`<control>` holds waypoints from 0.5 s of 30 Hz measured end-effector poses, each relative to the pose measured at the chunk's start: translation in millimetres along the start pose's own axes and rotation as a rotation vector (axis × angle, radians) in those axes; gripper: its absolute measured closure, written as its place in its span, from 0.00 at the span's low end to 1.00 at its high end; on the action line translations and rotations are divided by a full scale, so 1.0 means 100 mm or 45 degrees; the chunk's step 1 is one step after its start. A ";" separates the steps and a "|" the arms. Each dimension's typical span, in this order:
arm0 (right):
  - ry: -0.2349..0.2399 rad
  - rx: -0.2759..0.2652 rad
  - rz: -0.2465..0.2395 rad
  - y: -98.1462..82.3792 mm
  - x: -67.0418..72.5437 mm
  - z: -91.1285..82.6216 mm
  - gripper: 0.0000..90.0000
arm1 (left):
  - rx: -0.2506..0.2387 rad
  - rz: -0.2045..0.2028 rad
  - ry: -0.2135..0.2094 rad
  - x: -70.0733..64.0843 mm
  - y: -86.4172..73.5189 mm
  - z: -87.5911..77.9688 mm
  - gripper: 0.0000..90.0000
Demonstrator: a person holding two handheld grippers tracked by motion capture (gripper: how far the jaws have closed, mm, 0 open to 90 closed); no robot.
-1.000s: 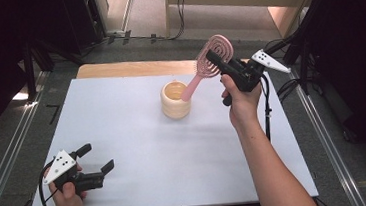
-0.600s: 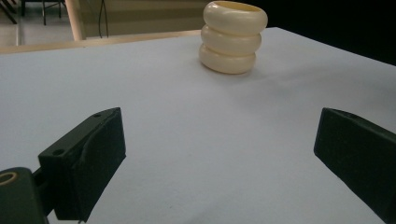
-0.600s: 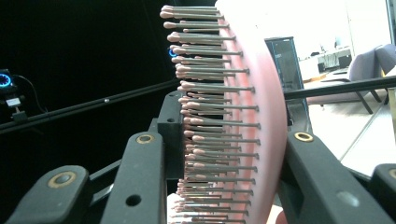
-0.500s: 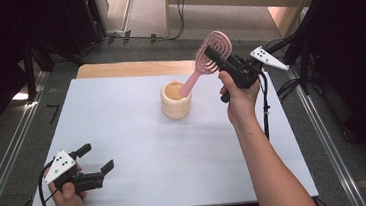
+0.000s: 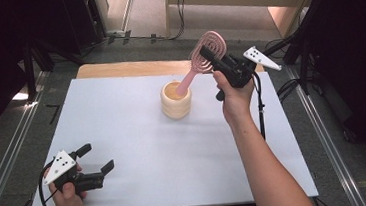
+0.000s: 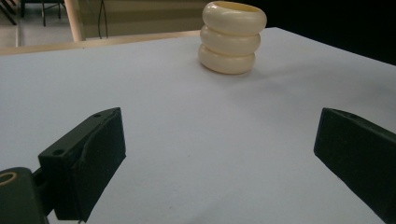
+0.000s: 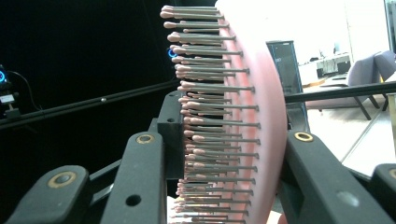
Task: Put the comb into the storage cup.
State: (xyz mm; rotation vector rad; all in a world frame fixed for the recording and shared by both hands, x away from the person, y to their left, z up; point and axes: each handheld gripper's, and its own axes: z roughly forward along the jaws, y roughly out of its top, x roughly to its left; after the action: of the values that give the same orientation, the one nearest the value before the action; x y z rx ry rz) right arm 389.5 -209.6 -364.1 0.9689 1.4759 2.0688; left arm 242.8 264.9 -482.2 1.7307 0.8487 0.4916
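Two grippers work over the white table [image 5: 139, 137]: the right gripper [image 5: 210, 56], at about one o'clock from the table's middle, has its jaws clamped on the head of the pink hairbrush [image 5: 206, 53], whose handle slants down into the mouth of the cream ribbed cup [image 5: 176, 100] just below and to its left. The left gripper [image 5: 97, 158] sits at the seven o'clock corner, well apart from the cup, jaws spread wide with nothing between them, and bare tabletop lies between it and the cup.
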 end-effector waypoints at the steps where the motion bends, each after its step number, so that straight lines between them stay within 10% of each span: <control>1: -0.002 -0.001 -0.003 -0.01 0.00 0.01 0.69 | 0.000 0.000 0.000 0.00 0.00 0.00 0.03; 15: -0.023 0.032 -0.002 -0.12 -0.06 0.09 0.69 | 0.000 0.002 -0.004 0.00 0.00 0.00 0.03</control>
State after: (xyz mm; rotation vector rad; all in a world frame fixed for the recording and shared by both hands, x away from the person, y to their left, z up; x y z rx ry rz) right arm 400.0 -203.7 -374.9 0.9925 1.4962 2.0399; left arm 242.9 265.0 -482.2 1.7316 0.8452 0.4896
